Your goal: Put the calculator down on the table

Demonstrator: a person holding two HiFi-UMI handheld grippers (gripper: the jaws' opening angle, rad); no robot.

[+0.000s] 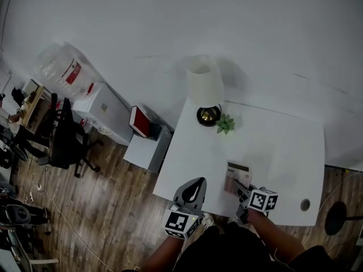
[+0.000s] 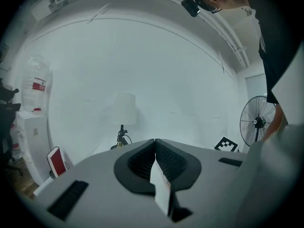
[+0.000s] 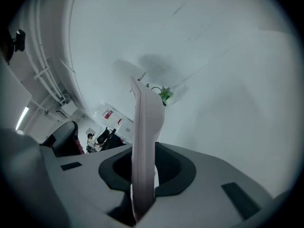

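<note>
The calculator (image 1: 237, 173) is a flat grey slab with a pale display. It lies low over the front part of the white table (image 1: 283, 146). My right gripper (image 1: 240, 189) is shut on its near end. In the right gripper view the calculator (image 3: 145, 127) shows edge-on and runs up from between the dark pads of my right gripper (image 3: 144, 169). I cannot tell if it touches the tabletop. My left gripper (image 1: 196, 185) hovers at the table's front left edge. In its own view my left gripper (image 2: 155, 144) has its jaws together, with no task object between them.
A white-shaded lamp (image 1: 205, 89) and a small green plant (image 1: 225, 123) stand at the table's far left. There is a cable hole (image 1: 305, 204) near the front right corner. Left of the table are a low cabinet with a red book (image 1: 140, 122), an office chair (image 1: 68, 140) and a water jug (image 1: 62, 69).
</note>
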